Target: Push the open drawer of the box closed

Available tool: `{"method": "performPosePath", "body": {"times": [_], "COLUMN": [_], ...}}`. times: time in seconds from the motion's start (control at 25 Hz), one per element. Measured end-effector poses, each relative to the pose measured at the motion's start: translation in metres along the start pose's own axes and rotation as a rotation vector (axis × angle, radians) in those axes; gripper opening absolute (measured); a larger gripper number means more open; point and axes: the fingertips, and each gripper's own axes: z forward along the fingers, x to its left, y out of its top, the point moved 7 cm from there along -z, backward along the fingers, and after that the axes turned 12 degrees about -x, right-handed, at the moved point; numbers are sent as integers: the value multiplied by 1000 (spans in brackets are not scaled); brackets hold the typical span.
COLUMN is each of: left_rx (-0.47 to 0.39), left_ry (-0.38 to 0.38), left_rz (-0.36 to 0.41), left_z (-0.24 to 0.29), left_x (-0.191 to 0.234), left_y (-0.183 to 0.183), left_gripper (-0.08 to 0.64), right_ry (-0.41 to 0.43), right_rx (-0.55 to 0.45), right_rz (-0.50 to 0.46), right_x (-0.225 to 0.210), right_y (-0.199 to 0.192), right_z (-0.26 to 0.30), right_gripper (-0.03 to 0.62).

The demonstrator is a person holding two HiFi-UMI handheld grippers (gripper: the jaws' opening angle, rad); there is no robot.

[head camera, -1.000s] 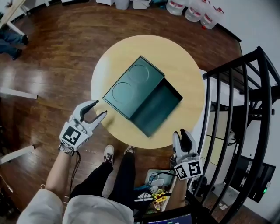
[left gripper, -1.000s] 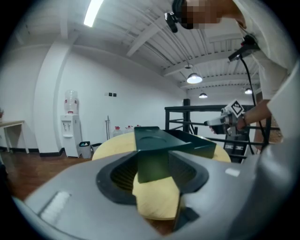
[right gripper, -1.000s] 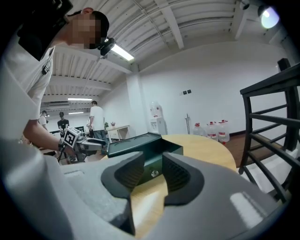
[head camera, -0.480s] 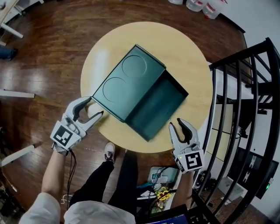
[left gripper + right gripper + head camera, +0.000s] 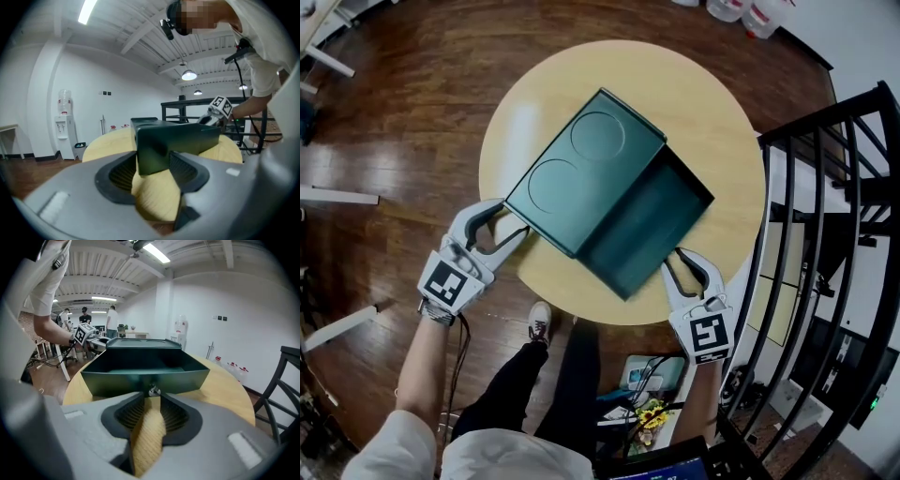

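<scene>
Green box point(image 5: 581, 173) sits on a round table point(image 5: 712, 103), its drawer point(image 5: 642, 234) pulled open. My left tongs point(image 5: 511, 218), just closing, clasp the box's corner; my right tongs point(image 5: 684, 260) stand apart at the drawer's knob point(image 5: 153, 391).

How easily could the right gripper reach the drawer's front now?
Probably yes, easily: the right gripper sits right at the front of the drawer, jaws apart near its small knob, with nothing in between.
</scene>
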Motion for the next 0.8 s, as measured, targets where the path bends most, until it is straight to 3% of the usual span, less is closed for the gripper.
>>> {"method": "performPosePath", "body": {"times": [0.32,0.52,0.8], "left_rx": [42,44,76], "left_ry": [19,35,10], "left_rz": [67,70,119], "left_z": [6,9,14], "left_x": [-1,-1,-3], "left_y": [-5,-3,-7], "left_gripper": [202,201,201], "right_ry": [-8,-31,-15], "right_rx": [72,76,92], "right_rz": [-36,-22,-38], "right_x": [-5,-10,-15], "right_y": [-1,1,0], "right_z": [11,13,11], "right_gripper": [109,77,78]}}
